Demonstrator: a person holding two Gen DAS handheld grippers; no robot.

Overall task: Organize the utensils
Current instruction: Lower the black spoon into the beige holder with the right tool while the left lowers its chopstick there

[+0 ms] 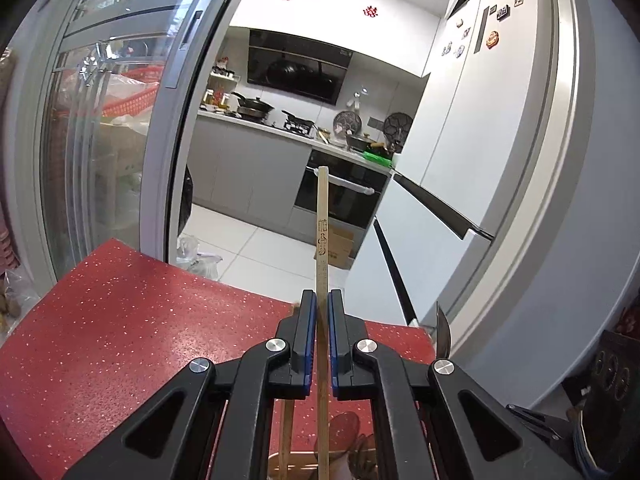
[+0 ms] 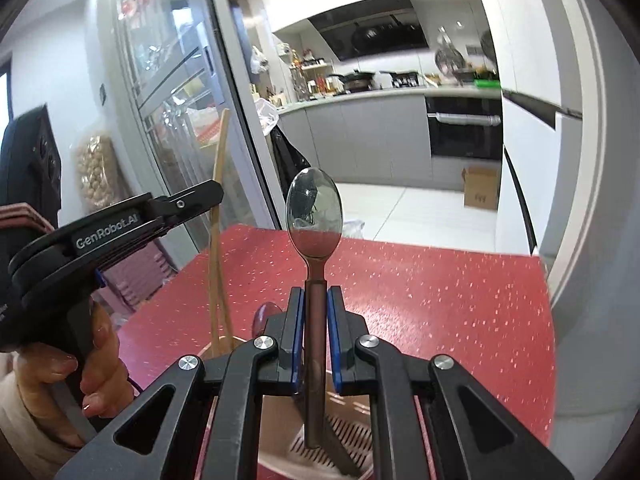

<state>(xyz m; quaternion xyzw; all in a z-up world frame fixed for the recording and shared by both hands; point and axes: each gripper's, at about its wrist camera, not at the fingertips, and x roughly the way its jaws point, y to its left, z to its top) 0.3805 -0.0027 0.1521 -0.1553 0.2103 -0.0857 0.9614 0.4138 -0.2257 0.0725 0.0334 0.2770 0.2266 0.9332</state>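
My left gripper point(image 1: 319, 308) is shut on a bamboo chopstick point(image 1: 322, 224) that stands upright over the red speckled table point(image 1: 120, 320). Below it sits a round utensil holder point(image 1: 304, 464) with another chopstick and a spoon in it. My right gripper point(image 2: 314, 300) is shut on the handle of a metal spoon point(image 2: 313, 212), bowl pointing up. In the right wrist view the left gripper point(image 2: 208, 194) appears at the left, held by a hand point(image 2: 92, 368), with the chopstick point(image 2: 218, 208) in its jaws. A pink holder point(image 2: 280, 432) with a slotted base lies under the right gripper.
A knife tip point(image 1: 442, 332) pokes up right of the left gripper. The table's far edge drops to the white kitchen floor point(image 1: 256, 248). A glass sliding door point(image 1: 120, 140) stands at the left and a white fridge point(image 1: 480, 140) at the right.
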